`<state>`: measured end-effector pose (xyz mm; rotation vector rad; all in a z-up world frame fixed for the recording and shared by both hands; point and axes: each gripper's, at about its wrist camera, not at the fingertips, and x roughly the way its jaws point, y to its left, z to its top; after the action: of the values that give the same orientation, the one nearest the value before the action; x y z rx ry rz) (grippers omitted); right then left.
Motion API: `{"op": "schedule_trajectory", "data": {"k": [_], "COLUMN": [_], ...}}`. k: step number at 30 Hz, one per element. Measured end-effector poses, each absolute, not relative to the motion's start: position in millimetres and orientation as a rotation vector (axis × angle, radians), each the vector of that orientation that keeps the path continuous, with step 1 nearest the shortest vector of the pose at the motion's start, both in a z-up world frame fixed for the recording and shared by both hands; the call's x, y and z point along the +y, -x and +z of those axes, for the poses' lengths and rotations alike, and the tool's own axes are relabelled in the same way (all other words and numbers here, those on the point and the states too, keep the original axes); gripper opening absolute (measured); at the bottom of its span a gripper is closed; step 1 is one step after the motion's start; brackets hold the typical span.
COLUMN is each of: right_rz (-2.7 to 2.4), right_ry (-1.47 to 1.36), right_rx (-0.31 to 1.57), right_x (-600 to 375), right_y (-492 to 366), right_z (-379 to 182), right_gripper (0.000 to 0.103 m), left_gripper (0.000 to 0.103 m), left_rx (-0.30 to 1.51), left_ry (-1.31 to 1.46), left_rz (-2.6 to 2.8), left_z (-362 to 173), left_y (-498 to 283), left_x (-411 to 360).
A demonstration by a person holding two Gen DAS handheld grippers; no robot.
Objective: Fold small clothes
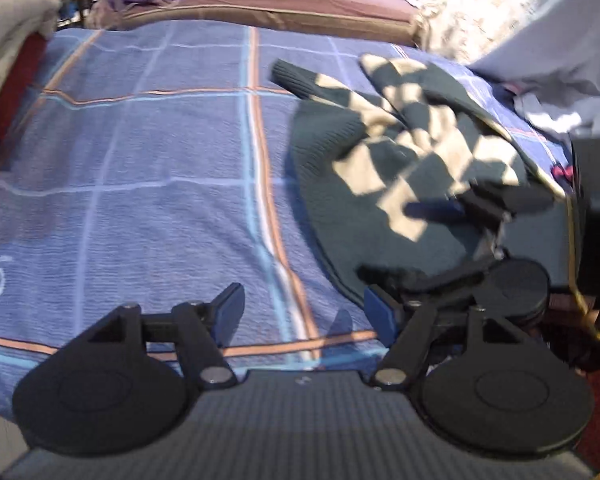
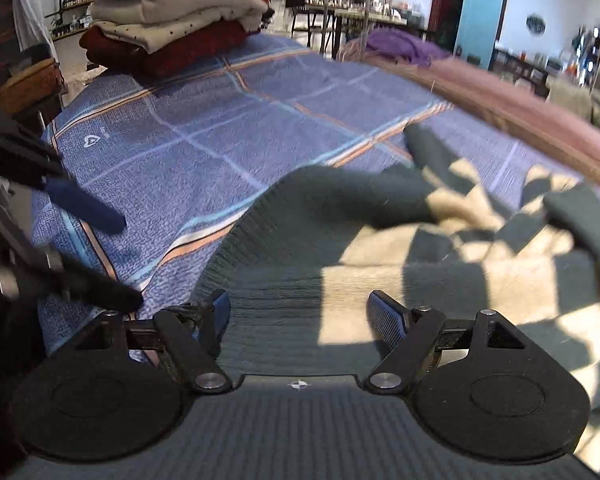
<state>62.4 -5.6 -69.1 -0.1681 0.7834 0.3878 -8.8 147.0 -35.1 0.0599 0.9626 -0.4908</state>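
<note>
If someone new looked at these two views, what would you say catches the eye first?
The dark green and cream checkered sweater lies crumpled on the right side of the blue plaid bedspread. In the right wrist view, a stack of folded clothes, red, cream and maroon, sits at the bedspread's far left corner. Both tongs are open and empty: the left tongs over bare bedspread, the right tongs over the sweater's hem.

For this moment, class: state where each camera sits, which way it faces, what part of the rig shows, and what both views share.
Left wrist: on the left gripper, facing down across the blue plaid bedspread; open jaws over bare cloth; right gripper at right.
Right wrist: on the right gripper, open over the checkered sweater; left gripper at left.
Shared: bedspread, sweater, folded stack.
</note>
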Motion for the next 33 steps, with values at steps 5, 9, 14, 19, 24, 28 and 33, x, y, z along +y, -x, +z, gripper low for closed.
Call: {"op": "schedule_trajectory", "data": {"k": [5, 9, 14, 19, 24, 28, 33], "right_rz": [0.346, 0.33, 0.517, 0.541, 0.271, 0.168, 0.132], "right_ry": [0.14, 0.106, -0.07, 0.036, -0.071, -0.154, -0.108], "right_rx": [0.784, 0.767, 0.783, 0.796, 0.778, 0.764, 0.686], "right_x": [-0.8, -5.3, -27.3, -27.6, -66.0, -85.5, -87.6], "right_y": [-62.0, -55.6, -21.3, 26.5, 30.6, 27.0, 29.5], "right_z": [-74.7, -62.8, -39.7, -37.6, -35.7, -36.2, -29.1], "right_gripper": [0.076, 0.015, 0.001, 0.024, 0.088, 0.094, 0.103], "left_gripper": [0.07, 0.071, 0.084, 0.088, 0.022, 0.007, 0.007], "left_rx": [0.886, 0.822, 0.778, 0.806, 0.887, 0.832, 0.747], "left_ry": [-0.072, -0.07, -0.23, -0.369, -0.277, -0.253, 0.005], "left_rz": [-0.479, -0.552, -0.704, -0.658, -0.718, -0.713, -0.595], "left_z": [-21.7, -20.8, -34.0, -76.5, -92.4, -81.5, -41.5], "left_y": [-19.5, -59.1, -101.5, -144.3, -151.4, -134.6, -132.7], "left_x": [148.1, 115.4, 52.4, -0.2, -21.4, -21.4, 61.3]}}
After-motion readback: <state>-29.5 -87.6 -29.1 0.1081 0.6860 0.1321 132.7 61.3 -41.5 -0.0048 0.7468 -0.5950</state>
